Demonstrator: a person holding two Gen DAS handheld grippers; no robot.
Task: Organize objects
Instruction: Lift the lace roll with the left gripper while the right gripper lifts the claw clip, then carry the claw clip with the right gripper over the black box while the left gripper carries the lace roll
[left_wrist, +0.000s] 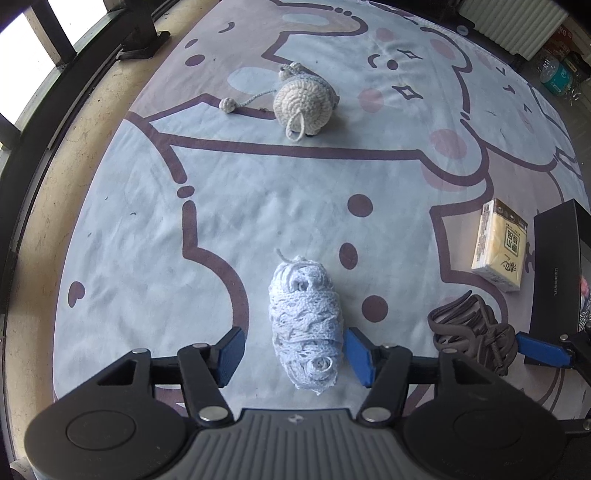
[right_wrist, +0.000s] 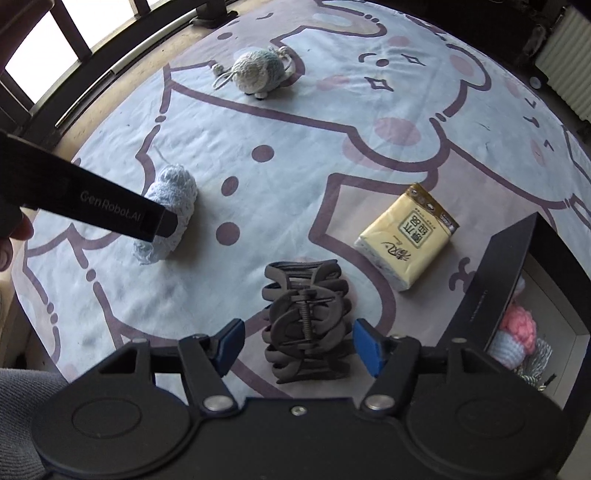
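Observation:
A pale blue yarn bundle (left_wrist: 304, 317) lies on the cartoon-print cloth (left_wrist: 147, 229). My left gripper (left_wrist: 295, 354) stands open over its near end; the left pad is clear of the yarn and the right pad sits right against it. A dark grey hair claw clip (right_wrist: 306, 321) lies between the fingers of my right gripper (right_wrist: 299, 347), which is open with a gap on each side. In the right wrist view the left gripper's black body (right_wrist: 92, 199) covers part of the yarn bundle (right_wrist: 173, 192). The claw clip (left_wrist: 476, 332) also shows at the lower right of the left wrist view.
A yellow tissue pack (right_wrist: 406, 236) lies right of the clip. A black box (right_wrist: 491, 291) stands open at the right edge, holding a pink and white crochet piece (right_wrist: 517, 332). A cream crochet toy (left_wrist: 303, 103) with a cord sits far back. Window frames border the upper left.

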